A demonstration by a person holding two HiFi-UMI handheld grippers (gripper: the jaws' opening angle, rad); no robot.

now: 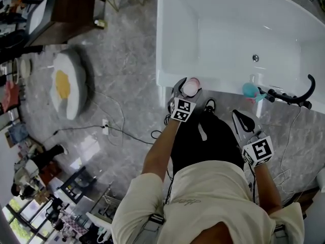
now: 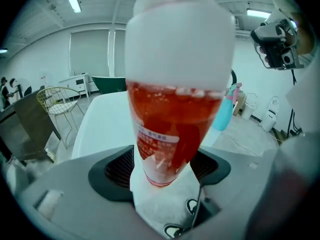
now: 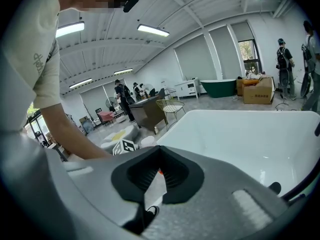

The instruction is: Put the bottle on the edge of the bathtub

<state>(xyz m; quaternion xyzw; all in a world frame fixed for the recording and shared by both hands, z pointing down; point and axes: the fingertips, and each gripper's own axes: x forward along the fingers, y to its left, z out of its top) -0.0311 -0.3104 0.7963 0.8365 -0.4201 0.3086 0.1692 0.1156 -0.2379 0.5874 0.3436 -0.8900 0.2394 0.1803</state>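
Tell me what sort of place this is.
Probably a big open hall or showroom, not a home bathroom: the white bathtub stands free on a stone-look floor, a green bathtub sits far off, and strip lights line a high ceiling.

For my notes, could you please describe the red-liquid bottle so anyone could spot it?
Find the bathtub: on its near rim, by the left corner, stands the bottle, straddled by the left gripper. Unlike the teal bottle farther right, it has a white cap and red liquid.
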